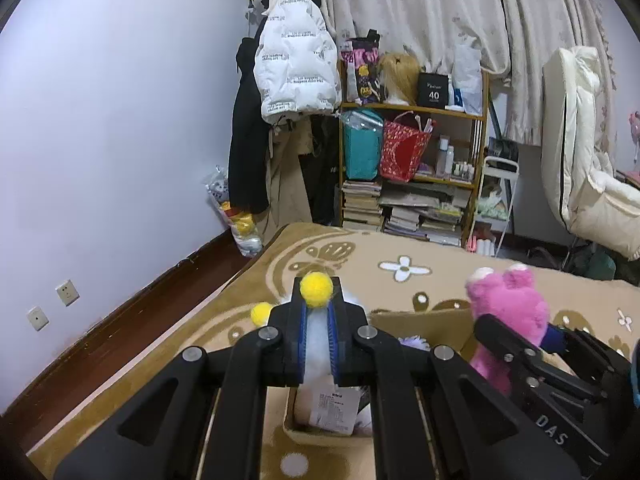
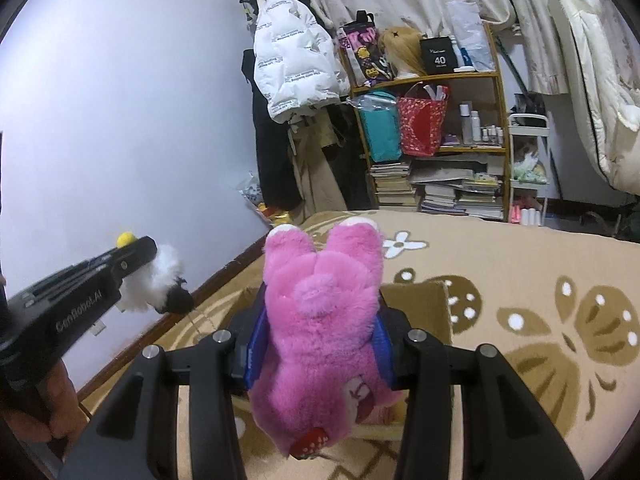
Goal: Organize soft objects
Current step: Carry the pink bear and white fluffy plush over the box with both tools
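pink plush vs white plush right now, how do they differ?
Colour: the pink plush is solid pink; the white plush is white with yellow pompoms and a black end.
Bulk: the pink plush fills the right gripper, spreading its jaws; the white plush is squeezed thin in the left gripper.
Extras: the pink plush shows a red strawberry patch, the white plush a paper tag.
Shared: both are clamped and held off the bed above the cardboard box.

Fuzzy pink plush toy (image 2: 320, 320), matt cardboard box (image 2: 420, 304)

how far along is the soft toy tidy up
Done: little is visible, only something purple inside the cardboard box. In hand: the left gripper is shut on a white fluffy toy; the right gripper clamps a pink plush. Left: both go into the box.
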